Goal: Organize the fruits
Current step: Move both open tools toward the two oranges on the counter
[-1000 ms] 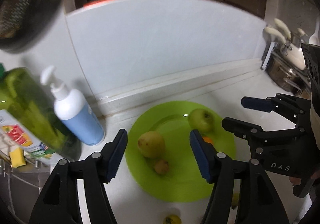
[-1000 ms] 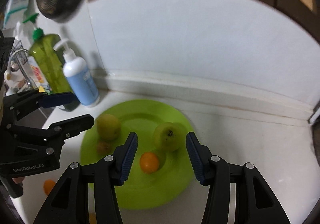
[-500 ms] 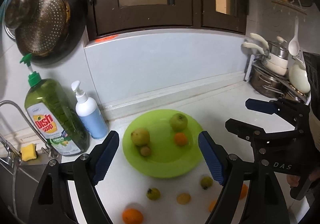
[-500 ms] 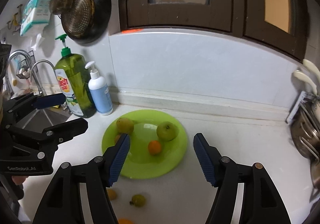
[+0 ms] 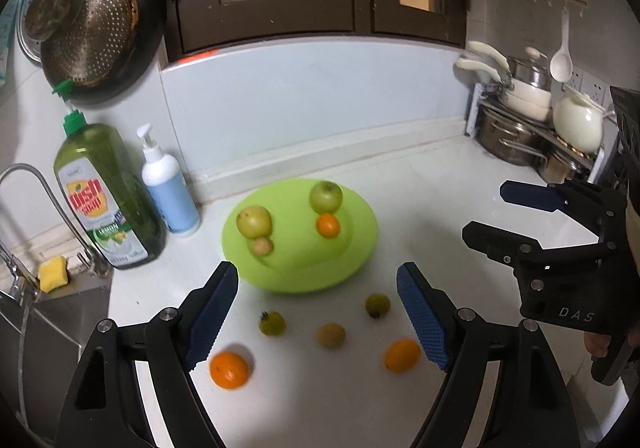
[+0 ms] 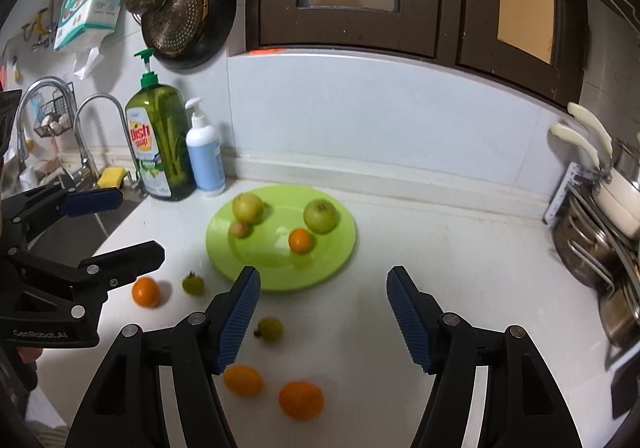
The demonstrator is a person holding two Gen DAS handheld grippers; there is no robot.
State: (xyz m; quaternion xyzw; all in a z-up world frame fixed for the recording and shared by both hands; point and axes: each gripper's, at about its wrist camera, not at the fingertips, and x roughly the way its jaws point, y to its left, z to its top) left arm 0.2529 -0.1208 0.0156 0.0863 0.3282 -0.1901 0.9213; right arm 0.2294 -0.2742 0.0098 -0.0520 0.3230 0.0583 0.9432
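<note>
A lime green plate (image 5: 360, 248) (image 6: 340, 248) on the white counter holds two green apples (image 5: 326, 196) (image 5: 253, 221), a small orange (image 5: 328, 225) and a small tan fruit (image 5: 263, 245). Several loose fruits lie in front of it: oranges (image 5: 229, 369) (image 5: 402, 356), small green ones (image 5: 272, 323) (image 5: 377, 304) and a tan one (image 5: 331, 335). My left gripper (image 5: 318, 316) is open and empty above the loose fruits. My right gripper (image 6: 322, 316) is open and empty, near the plate's front edge, with oranges (image 6: 301, 400) (image 6: 243, 380) below it.
A green dish soap bottle (image 5: 106, 200) and a white-blue pump bottle (image 5: 170, 188) stand left of the plate, beside the sink and tap (image 5: 36, 204). Pots on a rack (image 5: 532, 128) fill the right corner. A strainer (image 6: 176, 24) hangs on the wall.
Both grippers have pulled back and up from the plate. The loose fruits in front of the plate have come into view. Both stay open.
</note>
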